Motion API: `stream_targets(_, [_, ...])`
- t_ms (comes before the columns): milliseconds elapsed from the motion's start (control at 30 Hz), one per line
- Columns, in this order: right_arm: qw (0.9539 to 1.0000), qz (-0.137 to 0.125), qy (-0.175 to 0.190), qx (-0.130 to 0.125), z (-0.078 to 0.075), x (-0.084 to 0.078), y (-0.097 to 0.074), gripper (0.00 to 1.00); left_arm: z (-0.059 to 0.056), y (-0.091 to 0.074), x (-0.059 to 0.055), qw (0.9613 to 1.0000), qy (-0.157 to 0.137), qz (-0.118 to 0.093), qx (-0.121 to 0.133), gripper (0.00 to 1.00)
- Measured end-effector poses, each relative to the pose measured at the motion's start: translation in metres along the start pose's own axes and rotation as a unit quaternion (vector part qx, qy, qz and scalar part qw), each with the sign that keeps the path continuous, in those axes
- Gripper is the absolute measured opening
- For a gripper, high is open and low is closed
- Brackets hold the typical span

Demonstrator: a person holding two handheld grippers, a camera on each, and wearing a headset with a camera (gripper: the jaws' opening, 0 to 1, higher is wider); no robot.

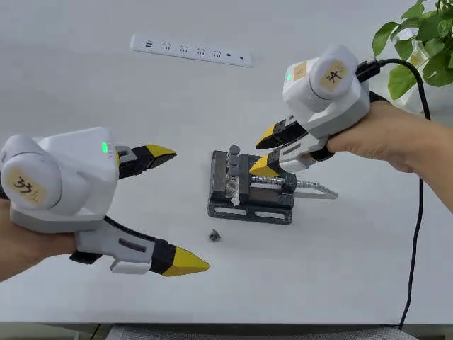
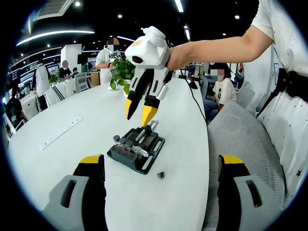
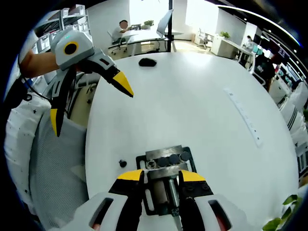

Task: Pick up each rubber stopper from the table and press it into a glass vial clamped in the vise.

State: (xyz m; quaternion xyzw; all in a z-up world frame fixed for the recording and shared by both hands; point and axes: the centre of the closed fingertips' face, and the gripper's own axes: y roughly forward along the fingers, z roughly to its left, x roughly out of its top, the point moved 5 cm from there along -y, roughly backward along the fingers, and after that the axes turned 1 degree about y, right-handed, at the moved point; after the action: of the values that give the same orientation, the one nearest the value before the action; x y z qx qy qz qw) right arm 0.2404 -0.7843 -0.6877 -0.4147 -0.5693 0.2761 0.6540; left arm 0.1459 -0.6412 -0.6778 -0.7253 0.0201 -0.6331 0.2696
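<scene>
While under office lights [image 2: 55,33], white table [image 1: 106,92]; vise [image 1: 249,211], stopper [image 1: 214,235], power strip [image 1: 191,50].

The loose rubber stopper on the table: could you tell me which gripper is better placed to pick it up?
Left, probably: the left gripper is wide open near the stopper, while the right gripper hangs over the vise.

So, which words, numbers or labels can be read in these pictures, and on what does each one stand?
Left sticker, on the left gripper: handwritten marks, perhaps "33", not clear.
Right sticker, on the right gripper: one handwritten mark, not legible.
Power strip: print, if any, too small to read.
Vise: no text that I can make out.
</scene>
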Motion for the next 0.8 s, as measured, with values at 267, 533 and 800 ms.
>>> stream_targets(267, [0.9994, -0.026, 0.017, -0.018, 0.008, -0.010, -0.007, 0.31, -0.001, -0.003, 0.000, 1.0000, 0.003, 0.005, 0.002, 0.99])
stream_targets(533, [0.9953, -0.072, 0.050, -0.041, 0.021, -0.025, -0.015, 0.41, -0.001, -0.003, 0.000, 1.0000, 0.006, 0.007, 0.002, 0.99])
stream_targets(800, [0.9908, -0.101, 0.078, -0.045, 0.033, -0.041, -0.015, 0.50, -0.002, -0.004, -0.003, 0.9999, 0.010, 0.010, 0.000, 0.99])
